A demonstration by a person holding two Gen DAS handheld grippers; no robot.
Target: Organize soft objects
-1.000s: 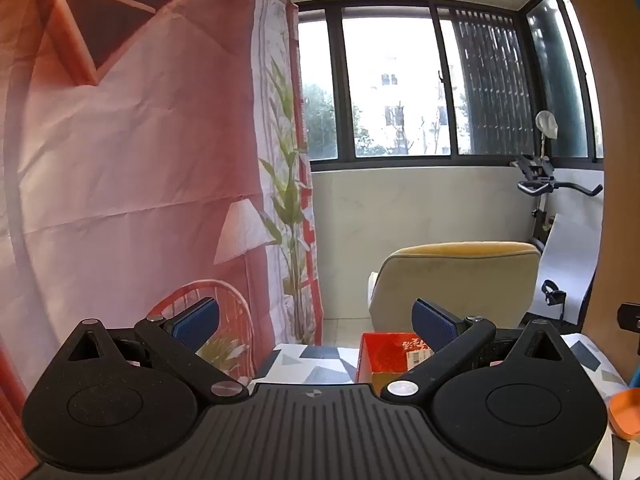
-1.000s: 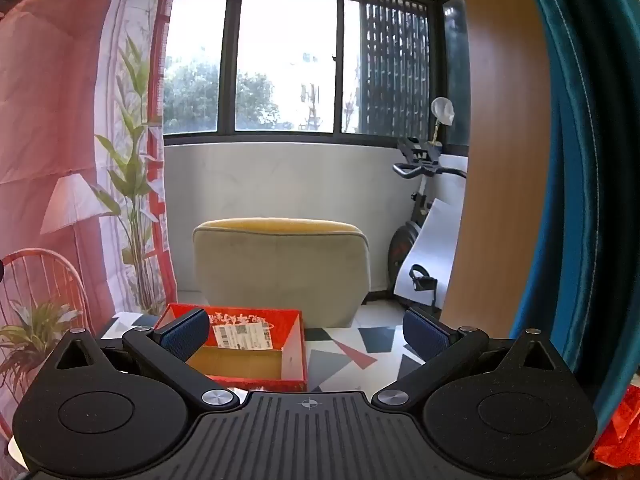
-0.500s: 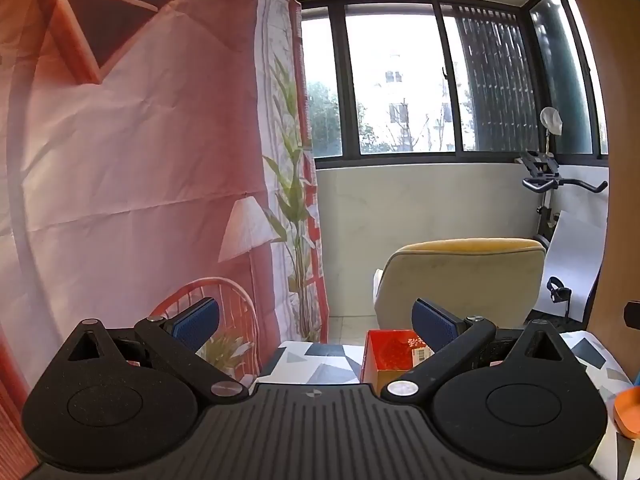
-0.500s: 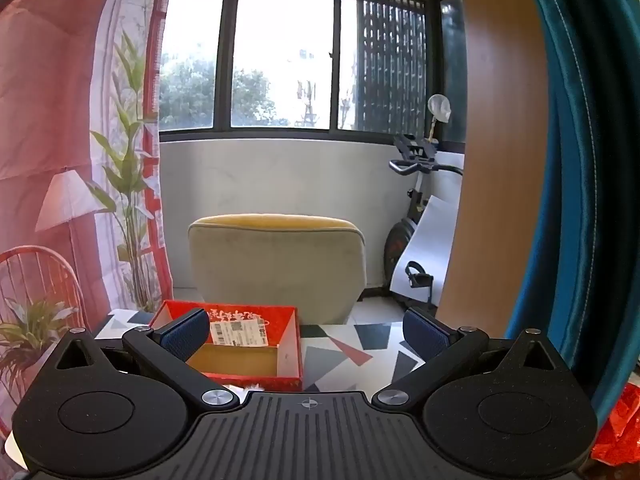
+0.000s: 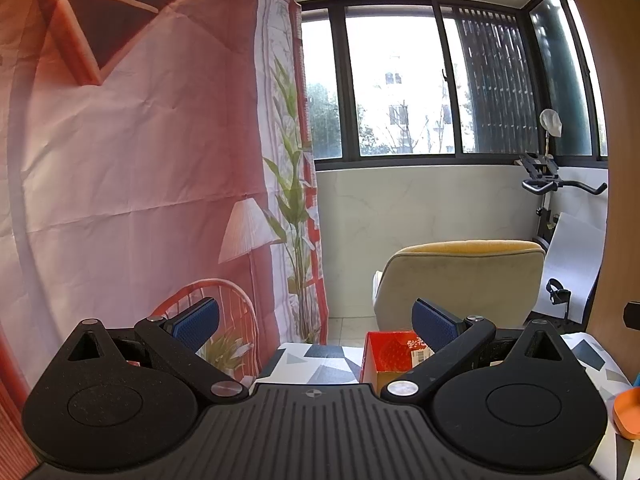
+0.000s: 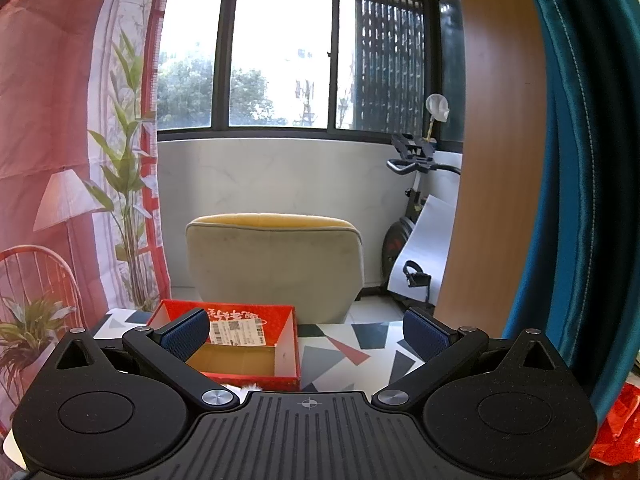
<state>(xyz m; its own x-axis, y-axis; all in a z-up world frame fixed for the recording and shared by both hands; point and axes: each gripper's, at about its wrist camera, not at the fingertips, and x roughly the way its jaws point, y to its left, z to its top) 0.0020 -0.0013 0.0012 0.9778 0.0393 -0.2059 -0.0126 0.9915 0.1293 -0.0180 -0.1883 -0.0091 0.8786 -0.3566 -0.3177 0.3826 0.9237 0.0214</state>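
Both tongs wide open, holding nothing.
The left gripper [image 5: 316, 324] and right gripper [image 6: 306, 330] hang above the table [image 6: 344, 350] by the red box [image 6: 240, 344].

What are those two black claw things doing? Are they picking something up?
Not yet. A person holds one gripper in each hand, and both the left gripper and the right gripper are open with nothing between their fingers. They are raised over a table with a patterned top. An open red box sits on it, right in front of the right gripper, and what shows of its inside looks empty. No soft thing can be clearly made out yet, so the tidying seems to be just beginning.
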